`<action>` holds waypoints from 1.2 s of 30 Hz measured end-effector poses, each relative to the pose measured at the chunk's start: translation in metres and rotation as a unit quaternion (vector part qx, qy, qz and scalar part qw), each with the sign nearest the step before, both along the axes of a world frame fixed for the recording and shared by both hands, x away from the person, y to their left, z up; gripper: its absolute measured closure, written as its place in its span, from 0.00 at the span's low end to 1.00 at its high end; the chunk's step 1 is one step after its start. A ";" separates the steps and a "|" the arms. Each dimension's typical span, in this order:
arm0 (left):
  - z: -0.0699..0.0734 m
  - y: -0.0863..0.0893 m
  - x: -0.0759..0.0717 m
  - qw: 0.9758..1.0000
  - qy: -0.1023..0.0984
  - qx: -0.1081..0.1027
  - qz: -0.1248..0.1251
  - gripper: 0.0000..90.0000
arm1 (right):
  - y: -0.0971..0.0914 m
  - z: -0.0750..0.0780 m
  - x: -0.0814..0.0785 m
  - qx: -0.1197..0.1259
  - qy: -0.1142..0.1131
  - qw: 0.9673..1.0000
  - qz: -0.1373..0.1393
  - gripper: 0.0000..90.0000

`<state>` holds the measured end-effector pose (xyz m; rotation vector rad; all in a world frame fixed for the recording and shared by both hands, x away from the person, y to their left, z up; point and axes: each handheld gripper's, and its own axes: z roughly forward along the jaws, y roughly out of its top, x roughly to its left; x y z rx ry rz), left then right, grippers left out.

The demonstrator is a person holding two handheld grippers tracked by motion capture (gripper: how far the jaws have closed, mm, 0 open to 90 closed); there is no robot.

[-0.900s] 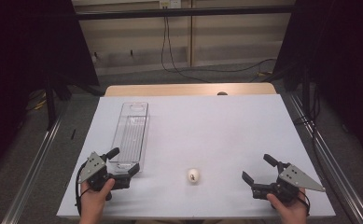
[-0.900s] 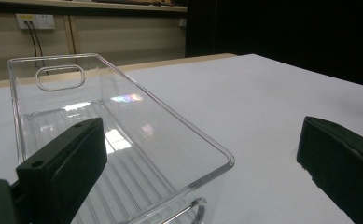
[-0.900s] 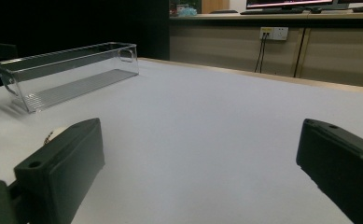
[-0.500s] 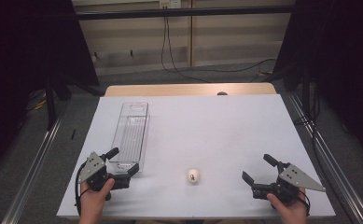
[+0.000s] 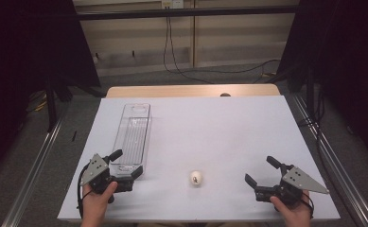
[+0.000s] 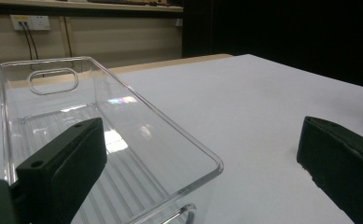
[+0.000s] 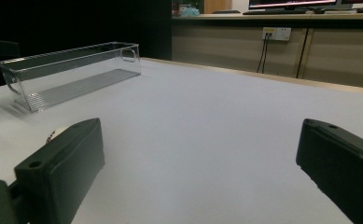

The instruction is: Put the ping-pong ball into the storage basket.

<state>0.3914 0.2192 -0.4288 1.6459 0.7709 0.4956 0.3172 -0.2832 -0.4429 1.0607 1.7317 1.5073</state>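
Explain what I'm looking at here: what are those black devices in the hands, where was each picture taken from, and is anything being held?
A person sits at a white table holding a hand-operated two-jaw tool in each hand: the left gripper and the right gripper. The high view looks down from above the person's side. The other two pictures come from cameras riding on each gripper, looking out between its black jaws. On the table lie a long clear plastic bin, empty, and a small whitish egg-shaped object. Both grippers stand open and hold nothing; the left one's jaws sit at the bin's near end, one on either side of its corner.
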 end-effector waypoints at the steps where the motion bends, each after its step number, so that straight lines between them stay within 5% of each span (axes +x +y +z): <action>1: 0.000 0.000 0.000 1.000 -0.001 0.000 -0.001 0.02 | 0.000 0.000 0.000 0.001 0.000 1.000 0.001 0.01; 10: 0.002 -0.008 0.000 1.000 0.003 -0.007 -0.008 0.02 | 0.001 0.000 0.000 0.001 0.000 1.000 0.001 0.01; 17: 0.004 -0.012 0.002 1.000 0.002 0.012 -0.022 0.02 | 0.000 0.000 0.000 0.000 -0.001 1.000 0.003 0.01; 20: 0.004 -0.016 0.002 1.000 0.004 -0.003 -0.018 0.02 | 0.000 0.000 0.000 0.000 -0.001 1.000 0.004 0.01; 22: 0.005 -0.015 0.003 1.000 0.004 0.010 -0.026 0.02 | 0.001 0.000 0.000 0.001 -0.002 1.000 0.003 0.01; 36: 0.006 -0.028 0.004 0.999 0.011 -0.002 -0.033 0.02 | 0.001 0.001 0.000 -0.001 -0.005 1.000 0.004 0.01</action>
